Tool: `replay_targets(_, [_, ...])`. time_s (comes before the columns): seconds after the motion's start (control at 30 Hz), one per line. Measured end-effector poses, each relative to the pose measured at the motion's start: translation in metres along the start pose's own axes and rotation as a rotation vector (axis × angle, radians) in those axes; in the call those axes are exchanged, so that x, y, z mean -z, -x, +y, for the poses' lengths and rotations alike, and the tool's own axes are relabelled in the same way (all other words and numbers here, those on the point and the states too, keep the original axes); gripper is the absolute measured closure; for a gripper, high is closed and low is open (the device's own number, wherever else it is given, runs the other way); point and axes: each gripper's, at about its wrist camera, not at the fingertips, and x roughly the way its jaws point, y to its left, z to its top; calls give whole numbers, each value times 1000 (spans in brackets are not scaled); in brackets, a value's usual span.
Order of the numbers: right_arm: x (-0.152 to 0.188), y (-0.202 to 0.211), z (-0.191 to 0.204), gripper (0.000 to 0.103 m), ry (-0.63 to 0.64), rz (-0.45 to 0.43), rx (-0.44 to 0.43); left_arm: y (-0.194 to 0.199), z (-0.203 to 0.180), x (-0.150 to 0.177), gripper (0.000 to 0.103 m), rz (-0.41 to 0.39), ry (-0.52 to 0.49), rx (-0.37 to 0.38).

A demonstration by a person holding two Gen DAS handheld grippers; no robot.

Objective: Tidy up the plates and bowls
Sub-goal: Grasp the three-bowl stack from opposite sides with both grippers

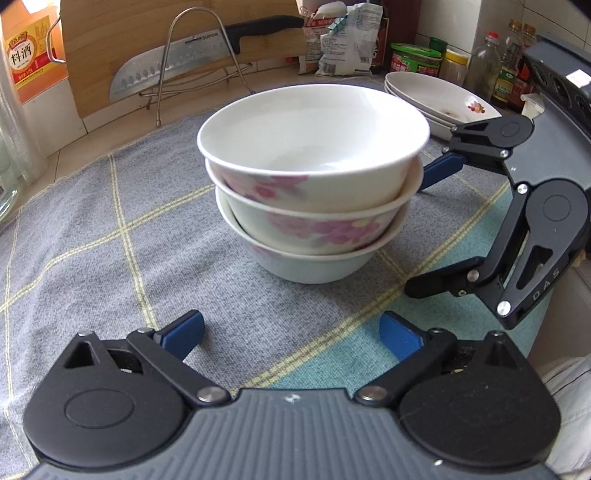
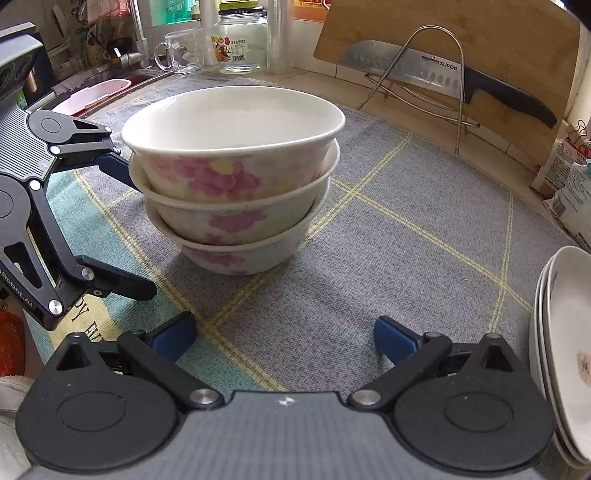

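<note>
left wrist | three bowls (image 1: 314,184) stacked | both hand-held grippers spread, empty

We cannot see inside the 2 lower bowls (image 1: 321,225) of the 3-bowl stack; the top bowl (image 2: 232,125) hides them. The plate stack (image 2: 565,354) runs off the right edge, and its brown mark (image 2: 583,365) is perhaps a printed motif.

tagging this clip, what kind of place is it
Most likely a home kitchen counter: a knife on a wire rack against a cutting board, sauce bottles, and a sink tap behind the stacked bowls.
</note>
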Motion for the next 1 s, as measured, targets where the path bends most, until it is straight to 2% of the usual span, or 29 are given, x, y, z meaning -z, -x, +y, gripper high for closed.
replay_targets(0.23, [14, 2, -2, 0, 12, -80, -3, -4, 4, 4, 0, -90, -67, 45])
replay_targets(0.4, [21, 4, 1, 0, -2, -127, 13, -5, 5, 1, 0, -96, -110, 77])
replay_targets(0.73, [-3, -5, -3, 0, 98, -40, -70, -13, 24, -17, 1, -66, -284, 225])
replay_targets(1.0, [-28, -18, -1, 0, 183, 13, -116, -19, 35, -28, 3, -65, -364, 300])
